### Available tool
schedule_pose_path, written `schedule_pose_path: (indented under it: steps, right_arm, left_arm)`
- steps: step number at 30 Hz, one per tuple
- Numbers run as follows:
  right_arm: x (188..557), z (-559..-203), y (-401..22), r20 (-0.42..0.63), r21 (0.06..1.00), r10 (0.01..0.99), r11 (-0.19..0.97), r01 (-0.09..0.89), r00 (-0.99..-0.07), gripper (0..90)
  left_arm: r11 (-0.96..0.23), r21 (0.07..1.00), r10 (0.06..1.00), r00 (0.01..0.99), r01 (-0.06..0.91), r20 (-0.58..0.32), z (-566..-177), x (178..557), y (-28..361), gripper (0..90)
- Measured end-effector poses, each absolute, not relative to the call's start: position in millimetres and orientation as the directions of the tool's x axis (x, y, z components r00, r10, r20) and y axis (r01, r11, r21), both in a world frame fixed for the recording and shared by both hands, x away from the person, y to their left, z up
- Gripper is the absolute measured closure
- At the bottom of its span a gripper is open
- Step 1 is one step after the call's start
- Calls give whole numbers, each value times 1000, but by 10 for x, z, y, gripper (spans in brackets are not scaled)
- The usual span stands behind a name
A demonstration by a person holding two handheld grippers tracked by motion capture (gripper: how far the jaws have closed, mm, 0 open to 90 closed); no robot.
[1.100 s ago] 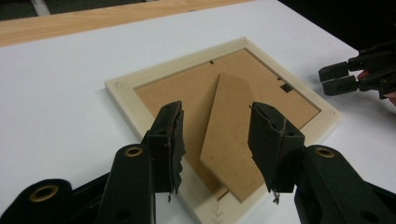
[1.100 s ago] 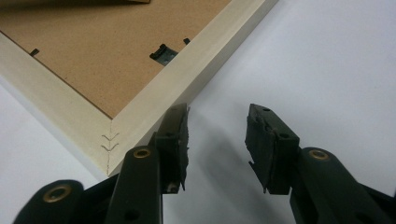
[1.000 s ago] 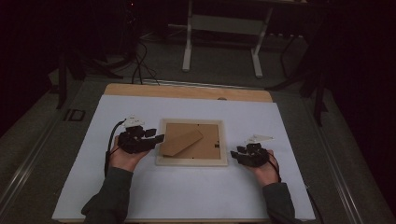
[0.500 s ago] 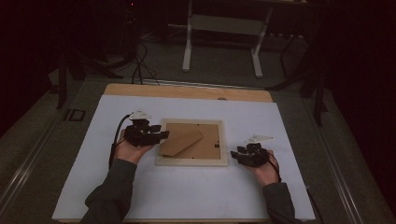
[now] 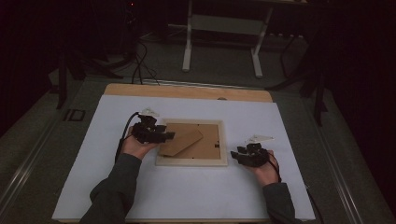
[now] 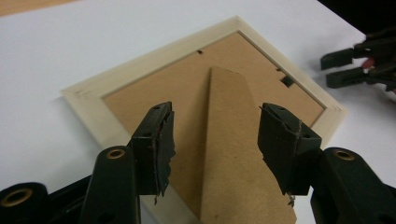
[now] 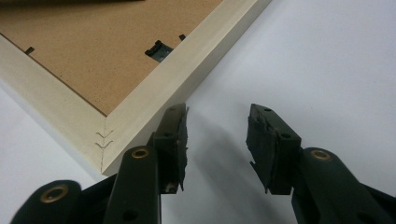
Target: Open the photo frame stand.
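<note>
A pale wooden picture frame [image 5: 191,162] lies face down on the white table cover, its brown backing board [image 6: 187,88] up. A brown cardboard stand flap [image 5: 183,142] lies on the backing. My left gripper [image 5: 164,136] hovers over the frame's left side, open, with the flap [image 6: 229,140] between its jaws but not pinched. My right gripper [image 5: 235,157] rests open on the table just off the frame's near right corner [image 7: 105,135]. A small metal hanger clip [image 7: 158,49] sits near the frame's edge.
The white cover [image 5: 93,177] lies on a wooden tabletop [image 5: 187,91] whose far edge shows. A metal stand [image 5: 224,28] and cables [image 5: 140,65] are on the dark floor beyond. The right gripper [image 6: 355,65] also appears far off in the left gripper view.
My left gripper has moved right and forward, from beside the frame's left edge to over the backing and its flap. The right gripper has stayed put.
</note>
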State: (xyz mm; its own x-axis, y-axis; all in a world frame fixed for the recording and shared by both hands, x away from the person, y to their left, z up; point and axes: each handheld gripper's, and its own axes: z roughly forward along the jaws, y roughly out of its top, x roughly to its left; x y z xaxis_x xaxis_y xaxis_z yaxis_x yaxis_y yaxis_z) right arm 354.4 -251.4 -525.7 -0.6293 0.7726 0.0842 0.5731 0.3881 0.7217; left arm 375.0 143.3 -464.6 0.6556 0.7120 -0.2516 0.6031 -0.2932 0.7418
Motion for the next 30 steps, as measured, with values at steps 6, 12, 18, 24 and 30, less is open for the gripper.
schedule_pose_path:
  steps: [6, 12, 18, 24, 30]
  right_arm:
    - [3546, -5261, -2511, 84, 720, 772, 390, 574, -630, 573]
    - [3546, -5261, -2512, 84, 720, 772, 390, 573, -631, 572]
    - [3546, -5261, -2511, 84, 720, 771, 390, 573, -631, 569]
    - [3545, -5262, -2507, 86, 721, 769, 391, 573, -633, 567]
    - [3545, -5260, -2511, 85, 721, 769, 391, 572, -633, 565]
  left_arm:
    - [-307, 726, 696, 665, 615, -269, -4704, 3805, 1389, 443]
    - [-329, 695, 684, 669, 639, -292, -4800, 3873, 1338, 398]
    - [-357, 675, 665, 683, 646, -302, -4873, 3894, 1282, 371]
    - [-382, 658, 650, 695, 649, -308, -4926, 3894, 1216, 345]
    - [-395, 647, 640, 701, 652, -316, -4975, 3877, 1175, 336]
